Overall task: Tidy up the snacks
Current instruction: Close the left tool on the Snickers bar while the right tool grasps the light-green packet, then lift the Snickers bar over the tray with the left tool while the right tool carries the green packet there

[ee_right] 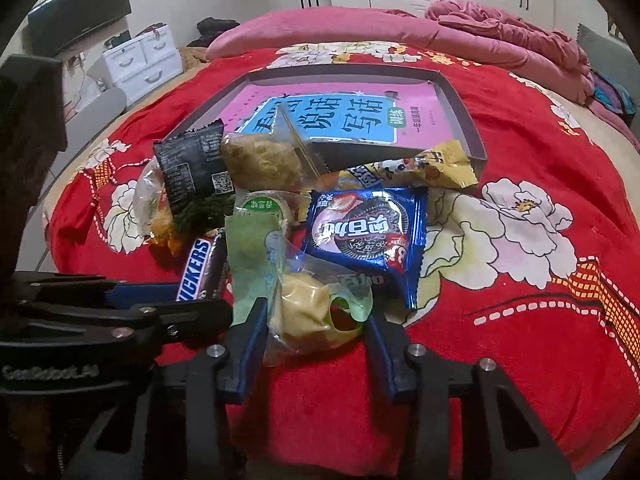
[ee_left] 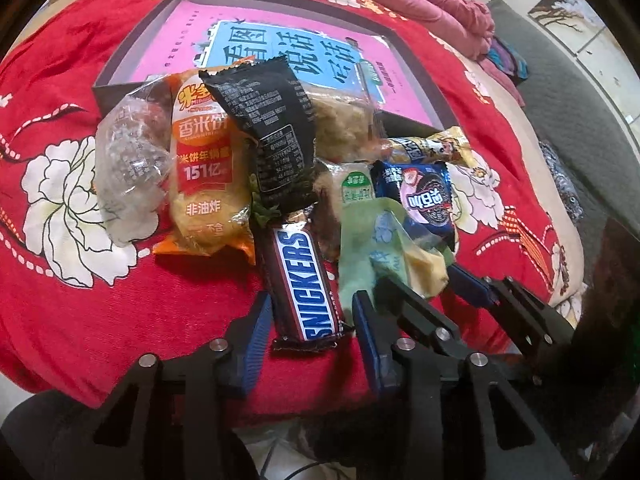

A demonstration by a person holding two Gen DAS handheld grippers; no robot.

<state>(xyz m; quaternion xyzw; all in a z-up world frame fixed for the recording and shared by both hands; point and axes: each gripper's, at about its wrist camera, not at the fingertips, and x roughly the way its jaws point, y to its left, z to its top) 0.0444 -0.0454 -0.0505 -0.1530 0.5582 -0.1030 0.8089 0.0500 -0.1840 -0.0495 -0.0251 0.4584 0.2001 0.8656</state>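
Snacks are lying in a loose heap on the bed's red blanket, just in front of a shallow box with a pink book inside it. I am holding both tongs apart. The left tongs are straddling the near end of the Snickers bar, pads on either side but not yet squeezing. The right tongs are framing the green-wrapped pastry, also unclamped. Beyond them the blue cookie packet, the black packet, the orange rice-cracker bag and the yellow packet are piled against the box's near wall. I judge this to be the pick-up step: next I should be closing each pair on its item, lifting clear of the pile and carrying it over the wall into the box.
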